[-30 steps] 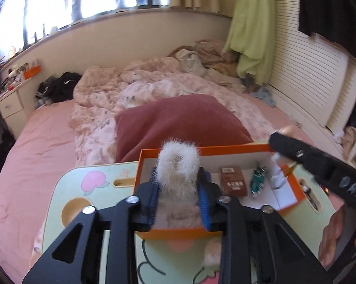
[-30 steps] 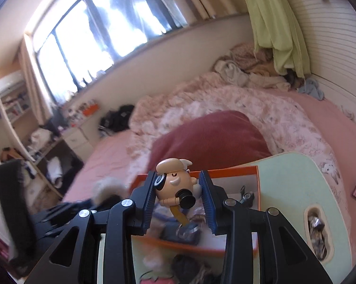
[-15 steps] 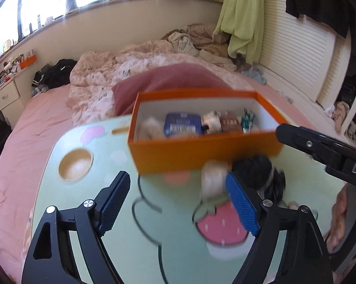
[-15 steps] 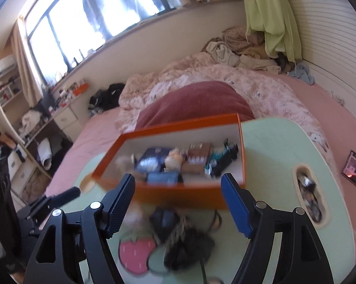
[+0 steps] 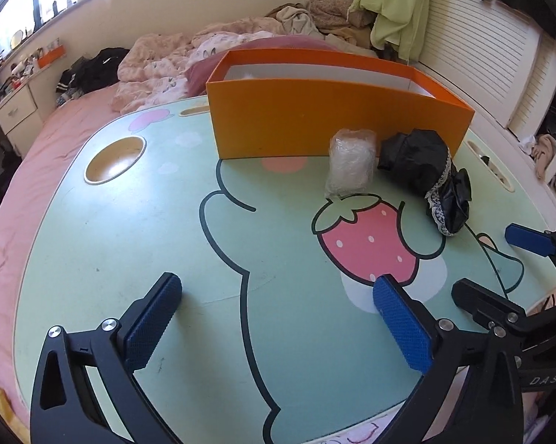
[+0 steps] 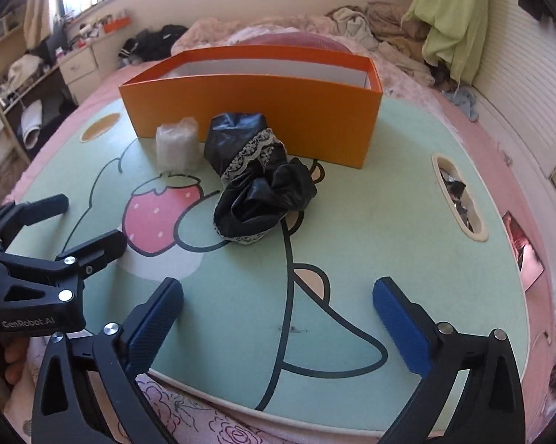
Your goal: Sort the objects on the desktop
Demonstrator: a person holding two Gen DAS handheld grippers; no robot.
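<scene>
Hovering over the green lap table, left gripper and right gripper both opening wide, nothing between the jaws. Clear plastic packet and black lace-trimmed scrunchie lie well ahead of both, close against the front wall of the orange box.

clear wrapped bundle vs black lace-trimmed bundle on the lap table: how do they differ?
The clear wrapped bundle is pale, translucent and blocky; the black lace-trimmed bundle is dark, glossy and crumpled, with a lace band.
The clear one stands compact and upright; the black one sprawls lengthwise and looks bigger.
The clear one sits nearer the table's cup hole; the black one lies on its other side.
Shared: both rest on the table in front of the orange box, in neither gripper.
</scene>
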